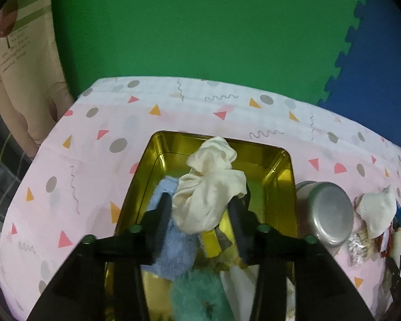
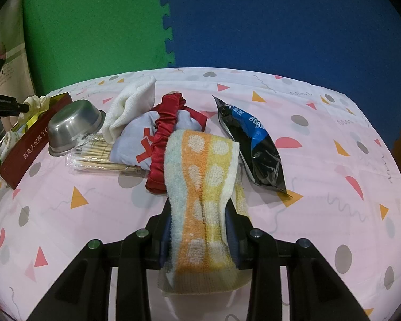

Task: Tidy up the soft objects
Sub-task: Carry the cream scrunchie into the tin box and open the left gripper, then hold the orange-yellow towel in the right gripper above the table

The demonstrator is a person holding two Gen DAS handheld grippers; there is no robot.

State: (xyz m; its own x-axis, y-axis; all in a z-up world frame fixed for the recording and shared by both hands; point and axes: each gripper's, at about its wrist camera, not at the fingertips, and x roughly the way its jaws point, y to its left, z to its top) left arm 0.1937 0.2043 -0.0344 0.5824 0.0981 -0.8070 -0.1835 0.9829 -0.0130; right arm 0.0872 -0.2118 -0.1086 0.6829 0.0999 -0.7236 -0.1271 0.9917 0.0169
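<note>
you're roughly midway: the gold tin (image 1: 278, 165) at frame centre already holds a blue cloth (image 1: 171, 243) and a teal one (image 1: 197, 294), your left gripper (image 1: 200, 208) has its fingers clamped on one cream scrunchie (image 1: 211, 187) above it, your right gripper (image 2: 199, 214) pinches one dotted towel (image 2: 200, 176), while one red scrunchie (image 2: 164, 139) and one white cloth (image 2: 131, 107) wait on the surface (image 2: 320, 214).

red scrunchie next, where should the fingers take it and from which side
Judging from the right wrist view, take the red scrunchie at its near lower loop, coming from the left front. That end hangs off the white pouch over bare tablecloth, while the striped towel covers its right side and the pouch sits under the top.
</note>
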